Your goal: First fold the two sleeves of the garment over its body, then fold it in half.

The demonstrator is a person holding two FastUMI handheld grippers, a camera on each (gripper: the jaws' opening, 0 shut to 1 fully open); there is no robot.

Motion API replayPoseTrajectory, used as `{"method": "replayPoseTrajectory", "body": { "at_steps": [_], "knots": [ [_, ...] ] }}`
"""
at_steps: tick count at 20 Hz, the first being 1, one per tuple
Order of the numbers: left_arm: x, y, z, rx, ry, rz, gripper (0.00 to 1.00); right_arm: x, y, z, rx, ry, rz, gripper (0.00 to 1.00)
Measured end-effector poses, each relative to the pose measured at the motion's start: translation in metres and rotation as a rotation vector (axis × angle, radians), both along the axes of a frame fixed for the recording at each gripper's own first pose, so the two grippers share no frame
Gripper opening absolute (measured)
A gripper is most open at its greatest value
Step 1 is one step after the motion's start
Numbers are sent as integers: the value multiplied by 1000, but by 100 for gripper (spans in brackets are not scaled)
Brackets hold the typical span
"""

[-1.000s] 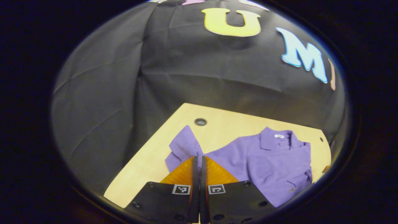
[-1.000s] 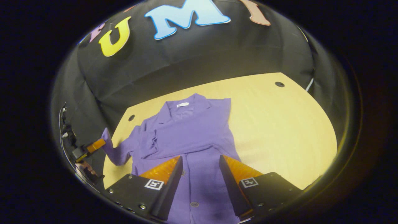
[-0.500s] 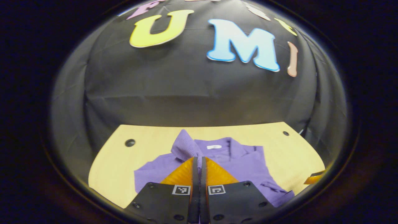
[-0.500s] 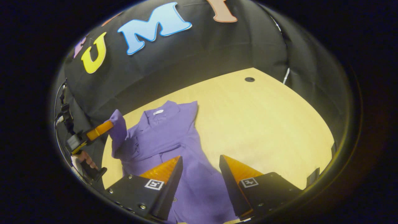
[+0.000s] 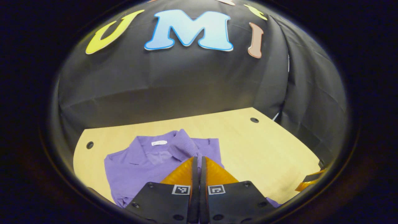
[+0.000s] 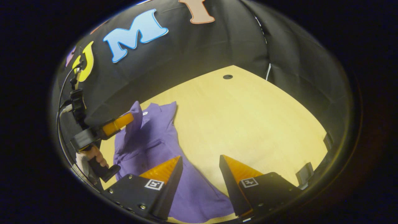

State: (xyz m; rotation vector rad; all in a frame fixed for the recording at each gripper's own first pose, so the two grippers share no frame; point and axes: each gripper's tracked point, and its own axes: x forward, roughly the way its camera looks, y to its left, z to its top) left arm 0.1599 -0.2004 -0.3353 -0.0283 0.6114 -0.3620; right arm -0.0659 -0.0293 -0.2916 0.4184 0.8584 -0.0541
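Here the left gripper (image 5: 199, 161), jaws pinching the sleeve (image 5: 183, 146), holds it above the shirt (image 5: 133, 168) on the table (image 5: 255, 146). Right gripper (image 6: 199, 165) hovers, jaws spread. Risk: sleeve dropped early bunches near the collar, spoiling the fold.

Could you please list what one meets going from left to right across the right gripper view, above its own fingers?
Hand on the handle → left gripper → lifted sleeve → shirt → bare table → hole in the table.
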Motion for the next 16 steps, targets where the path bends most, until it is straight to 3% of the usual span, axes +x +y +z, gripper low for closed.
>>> {"method": "replayPoseTrajectory", "body": {
  "at_steps": [3, 5, 9, 13, 16],
  "knots": [
    [-7, -13, -27, 6, 76, -16, 7, -5, -6, 0, 7, 0, -5, 75],
    [-13, -17, -28, -19, 102, -18, 17, -7, -7, -2, 14, 0, -4, 75],
    [-17, -8, -20, -1, 85, -12, 94, -6, -1, -11, 24, 5, 23, 75],
    [-40, 24, -18, 29, 89, -5, 86, -12, 10, -16, 17, 17, 96, 75],
    [-71, 62, -21, 61, 100, 22, 87, -20, 18, -26, 5, 39, 158, 75]
  ]
}}
